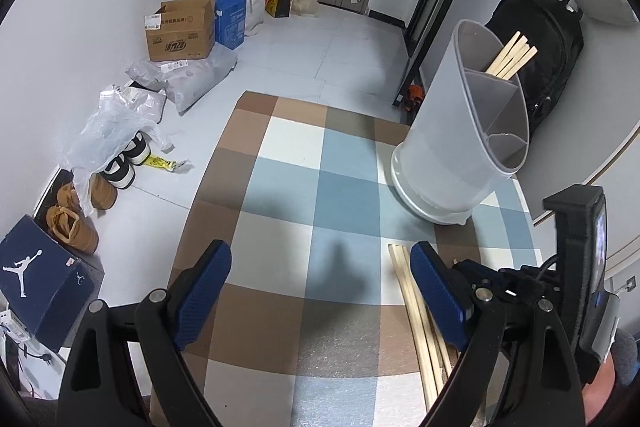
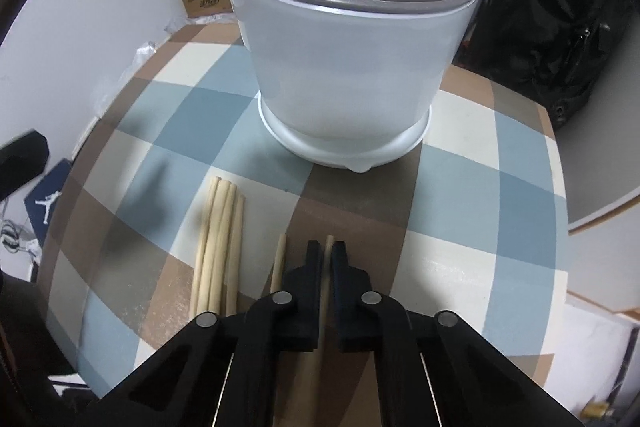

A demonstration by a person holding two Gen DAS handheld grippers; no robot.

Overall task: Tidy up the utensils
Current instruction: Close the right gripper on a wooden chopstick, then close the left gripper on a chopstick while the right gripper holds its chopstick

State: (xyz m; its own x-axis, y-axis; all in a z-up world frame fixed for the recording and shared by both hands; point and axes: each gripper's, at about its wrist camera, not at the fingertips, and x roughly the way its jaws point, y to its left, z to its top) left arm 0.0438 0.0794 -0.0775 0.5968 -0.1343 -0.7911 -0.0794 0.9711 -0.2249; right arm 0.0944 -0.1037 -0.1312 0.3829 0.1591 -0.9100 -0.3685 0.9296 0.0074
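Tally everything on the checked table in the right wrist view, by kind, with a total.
Loose chopsticks: 5
Gripped chopstick, between the right gripper's jaws: 1
Utensil holder: 1
Total: 7

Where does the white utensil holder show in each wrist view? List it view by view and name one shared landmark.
Left wrist: utensil holder stands right of centre, chopsticks in its back compartment.
Right wrist: it fills the top centre, just ahead of the right tongs.
Shared landmark: the checked mat under it.
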